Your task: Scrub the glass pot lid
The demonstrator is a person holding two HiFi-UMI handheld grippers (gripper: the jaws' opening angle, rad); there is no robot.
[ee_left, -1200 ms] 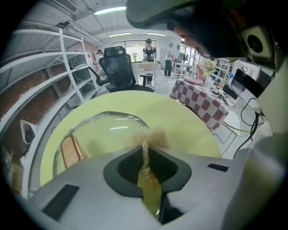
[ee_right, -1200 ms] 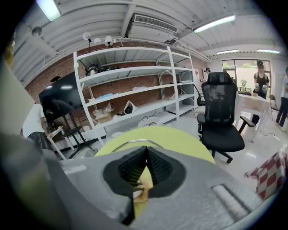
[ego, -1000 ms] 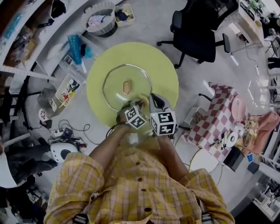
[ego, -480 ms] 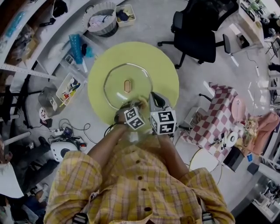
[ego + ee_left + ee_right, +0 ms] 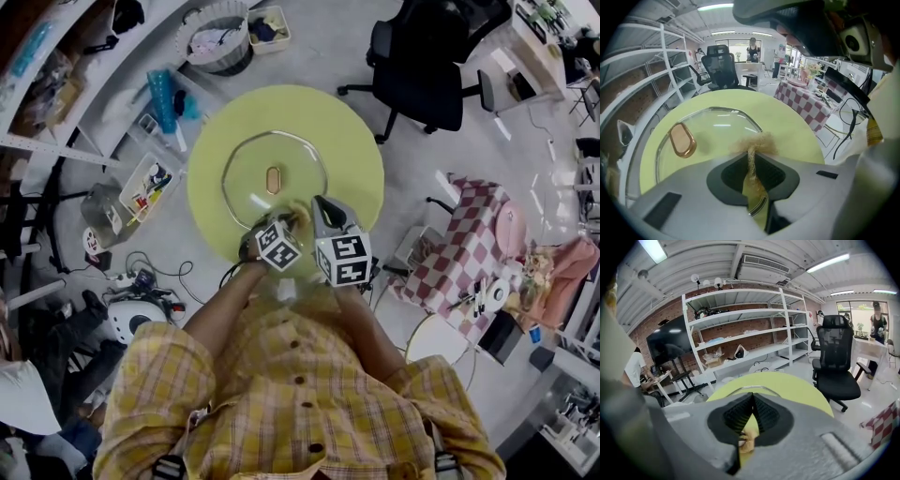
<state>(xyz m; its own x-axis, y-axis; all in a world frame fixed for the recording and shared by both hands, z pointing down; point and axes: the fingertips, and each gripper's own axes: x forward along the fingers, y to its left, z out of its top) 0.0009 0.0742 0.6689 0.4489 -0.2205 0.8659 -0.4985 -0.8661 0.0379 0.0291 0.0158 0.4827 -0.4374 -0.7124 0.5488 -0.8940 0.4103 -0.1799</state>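
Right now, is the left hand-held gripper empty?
No, the left hand-held gripper has its jaws shut on a tan fibrous scrubber, whose tuft pokes out over the glass pot lid.

The glass pot lid lies flat on the round worktop, left of the worktop's middle, with its knob near the lid's centre. At the lid's near edge the left tongs are closed on a scrubber, which touches the lid just inside the rim. The right tongs, jaws together, sit just beside them on the right. Behind the worktop, a chair stands to the right and a basket to the left; shelving runs along the far left.
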